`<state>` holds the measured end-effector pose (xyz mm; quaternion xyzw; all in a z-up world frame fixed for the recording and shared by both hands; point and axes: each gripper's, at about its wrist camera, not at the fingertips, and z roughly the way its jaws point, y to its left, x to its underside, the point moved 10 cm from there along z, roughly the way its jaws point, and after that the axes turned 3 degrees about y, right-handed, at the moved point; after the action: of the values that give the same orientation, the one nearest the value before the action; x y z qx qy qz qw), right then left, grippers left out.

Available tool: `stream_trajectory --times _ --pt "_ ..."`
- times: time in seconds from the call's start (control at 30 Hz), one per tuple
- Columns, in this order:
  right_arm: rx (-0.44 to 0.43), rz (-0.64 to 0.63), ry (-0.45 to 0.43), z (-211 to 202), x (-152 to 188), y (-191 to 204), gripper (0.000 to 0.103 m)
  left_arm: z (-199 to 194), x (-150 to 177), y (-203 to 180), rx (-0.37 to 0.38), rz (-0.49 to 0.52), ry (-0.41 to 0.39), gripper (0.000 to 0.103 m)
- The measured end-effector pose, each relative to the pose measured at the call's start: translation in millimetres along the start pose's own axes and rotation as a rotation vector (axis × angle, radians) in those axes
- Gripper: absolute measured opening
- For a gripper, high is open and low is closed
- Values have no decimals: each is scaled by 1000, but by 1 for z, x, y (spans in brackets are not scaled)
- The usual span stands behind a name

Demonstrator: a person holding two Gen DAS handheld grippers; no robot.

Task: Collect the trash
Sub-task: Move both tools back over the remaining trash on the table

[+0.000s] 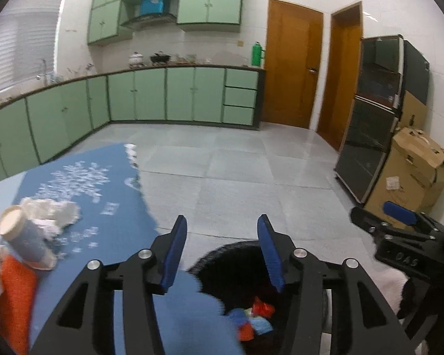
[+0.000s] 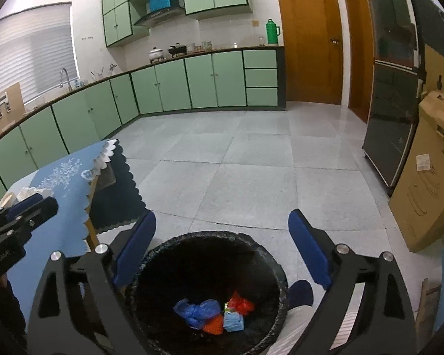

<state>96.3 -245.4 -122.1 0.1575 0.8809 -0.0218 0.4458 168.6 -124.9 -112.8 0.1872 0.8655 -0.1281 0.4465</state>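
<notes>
Both grippers hang empty with jaws apart, the right gripper (image 2: 222, 251) wider than the left gripper (image 1: 220, 254). Below them, one black-lined trash bin (image 2: 162, 254) holds several crumpled scraps (image 2: 213, 313), blue, red, orange and green. On the blue tablecloth (image 1: 103, 183) remain one paper cup (image 1: 23, 236) on its side and one white tissue wad (image 1: 53, 210). Beyond stand two wooden doors (image 2: 307, 38).

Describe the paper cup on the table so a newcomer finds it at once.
Start at the table with the blue tablecloth beside the black-lined trash bin. Near its left end, the paper cup lies tipped on its side against crumpled white tissue; it alone is cylindrical, showing an open mouth.
</notes>
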Motion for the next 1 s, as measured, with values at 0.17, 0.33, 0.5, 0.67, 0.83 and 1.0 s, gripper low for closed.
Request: stream_trajectory --times 0.17,0.33,0.5,0.67,0.83,1.0 --pt "-44 -11 -6 -1 -4 21 90 -25 -4 35 -84 -26 -35 54" --pt "-99 -54 -9 -5 -9 59 91 -55 -7 63 -176 -21 -76 58" --pt "-170 -94 -5 -6 -11 104 91 -86 -1 97 -263 -41 -104 60" --pt "-237 -149 11 -6 -7 153 91 -112 11 138 -357 -79 -110 61" --pt "-298 -186 21 -9 -3 193 91 -134 27 180 -437 -131 -104 61" --pt "-350 -229 35 -13 4 227 91 -151 49 212 -497 -176 -88 61"
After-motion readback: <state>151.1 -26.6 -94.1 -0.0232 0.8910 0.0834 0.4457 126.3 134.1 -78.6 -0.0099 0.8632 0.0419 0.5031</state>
